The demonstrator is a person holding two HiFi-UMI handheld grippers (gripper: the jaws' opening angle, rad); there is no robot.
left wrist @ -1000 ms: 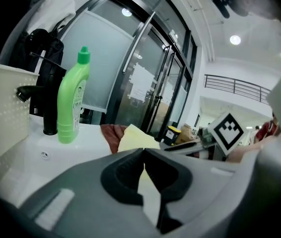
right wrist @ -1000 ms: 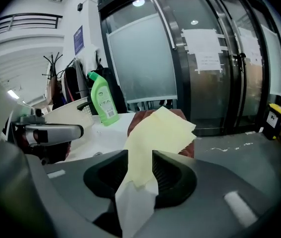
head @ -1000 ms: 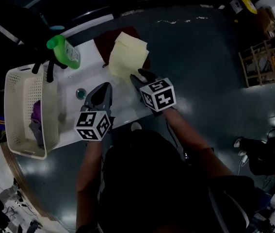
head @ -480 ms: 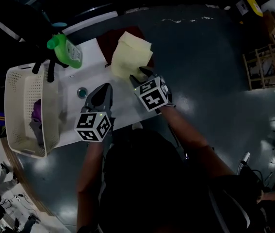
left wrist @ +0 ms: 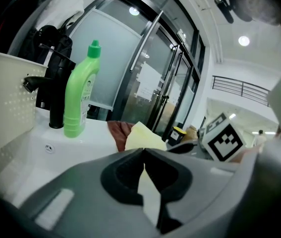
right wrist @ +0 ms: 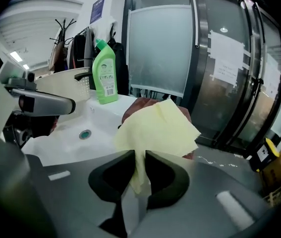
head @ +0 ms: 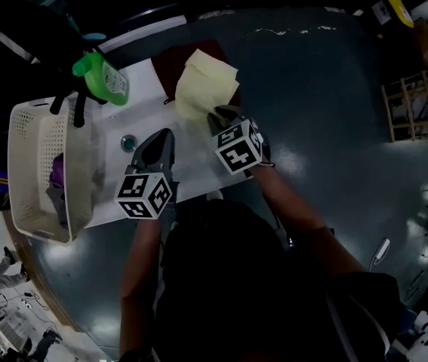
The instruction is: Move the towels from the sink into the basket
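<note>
While its jaws have just been closing, the right gripper (right wrist: 139, 155) pinches a limp fold of the soft, pale yellow towel (right wrist: 160, 125). The towel drapes over a seemingly crumpled maroon towel (head: 170, 60) at the white sink's (head: 112, 127) right edge. The left gripper (left wrist: 144, 155) is clamped together, empty. The perforated basket (head: 29, 172) stands at the left edge.

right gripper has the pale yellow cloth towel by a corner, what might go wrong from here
1. The right gripper has just been closing its jaws on only a corner of the pale yellow towel; that thin pinch may slip on lifting.
2. It overlaps a dark red towel, which could drag along.
3. The green plastic bottle stands near the white perforated basket; a swinging towel could topple it.
</note>
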